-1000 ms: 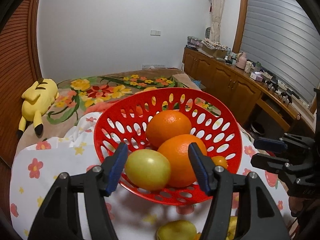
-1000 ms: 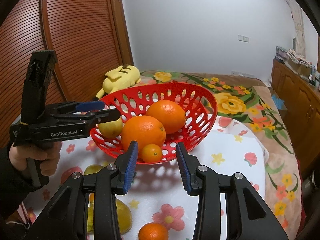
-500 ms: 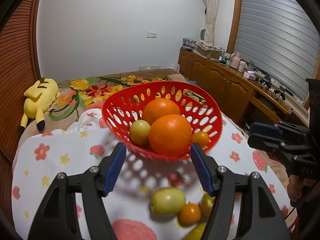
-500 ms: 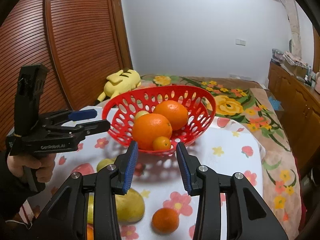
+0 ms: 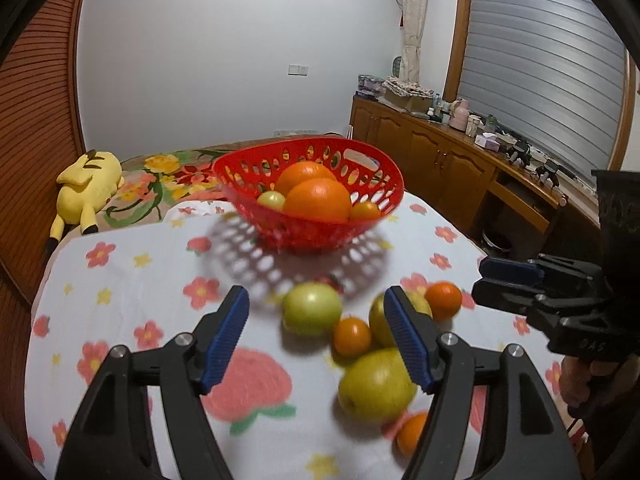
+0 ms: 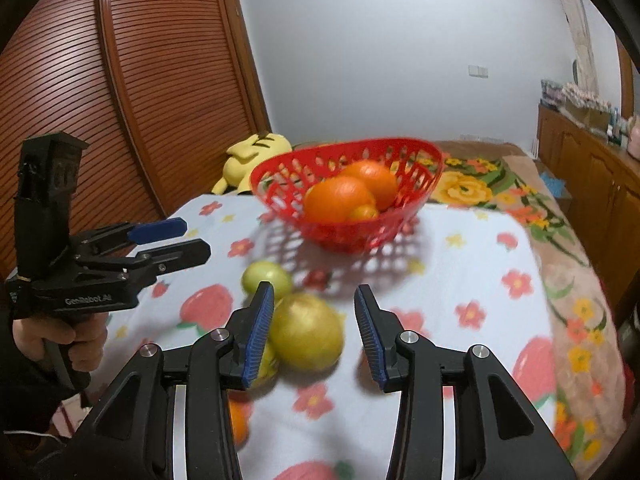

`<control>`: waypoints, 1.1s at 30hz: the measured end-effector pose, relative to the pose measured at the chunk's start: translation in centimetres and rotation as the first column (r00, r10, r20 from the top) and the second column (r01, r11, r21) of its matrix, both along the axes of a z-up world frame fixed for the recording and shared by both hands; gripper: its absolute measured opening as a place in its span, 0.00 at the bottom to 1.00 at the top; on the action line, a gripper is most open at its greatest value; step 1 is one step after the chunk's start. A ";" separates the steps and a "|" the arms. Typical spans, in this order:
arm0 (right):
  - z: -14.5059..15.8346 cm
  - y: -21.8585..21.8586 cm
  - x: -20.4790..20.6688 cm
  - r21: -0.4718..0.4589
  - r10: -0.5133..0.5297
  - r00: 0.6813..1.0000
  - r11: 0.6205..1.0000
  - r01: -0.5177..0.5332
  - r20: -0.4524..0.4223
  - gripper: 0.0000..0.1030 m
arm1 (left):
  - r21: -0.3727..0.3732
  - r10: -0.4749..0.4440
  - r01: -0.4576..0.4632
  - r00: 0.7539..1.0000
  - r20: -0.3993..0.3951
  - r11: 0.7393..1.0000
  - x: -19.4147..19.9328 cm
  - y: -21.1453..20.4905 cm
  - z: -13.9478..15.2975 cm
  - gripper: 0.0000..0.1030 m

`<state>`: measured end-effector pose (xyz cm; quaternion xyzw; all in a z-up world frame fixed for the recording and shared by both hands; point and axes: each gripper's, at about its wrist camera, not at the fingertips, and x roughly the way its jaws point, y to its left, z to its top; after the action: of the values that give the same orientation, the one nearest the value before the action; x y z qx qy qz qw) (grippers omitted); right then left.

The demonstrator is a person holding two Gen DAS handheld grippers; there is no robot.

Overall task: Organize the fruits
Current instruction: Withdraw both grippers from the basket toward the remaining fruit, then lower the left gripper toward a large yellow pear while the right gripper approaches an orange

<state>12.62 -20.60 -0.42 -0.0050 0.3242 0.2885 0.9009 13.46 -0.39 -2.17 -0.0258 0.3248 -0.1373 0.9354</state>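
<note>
While four fruits sit in the red perforated plastic basket (image 5: pixel 308 196), several wait on the floral-clothed table (image 5: pixel 120 280); both tongs, left (image 5: pixel 316 336) and right (image 6: pixel 316 332), are opening, empty.

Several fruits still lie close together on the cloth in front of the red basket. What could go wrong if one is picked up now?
1. The loose fruits touch each other: closing on the large yellow-green fruit between the right tongs, whose jaws are opening, may push its neighbours away.
2. The round small orange may roll across the table.
3. The red basket already holds a pile, so added fruit may slip.
</note>
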 end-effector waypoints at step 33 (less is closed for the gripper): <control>-6.8 5.1 -6.0 -0.036 0.119 0.984 0.992 -0.124 -0.129 0.46 | -0.055 0.023 -0.029 0.994 -0.102 0.998 -6.5 1.9 -6.2 0.68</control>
<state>6.66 -15.51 -7.23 -0.0264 0.3862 0.3354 0.8589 6.94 1.49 -8.34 -0.0633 0.3676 -0.1329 0.9182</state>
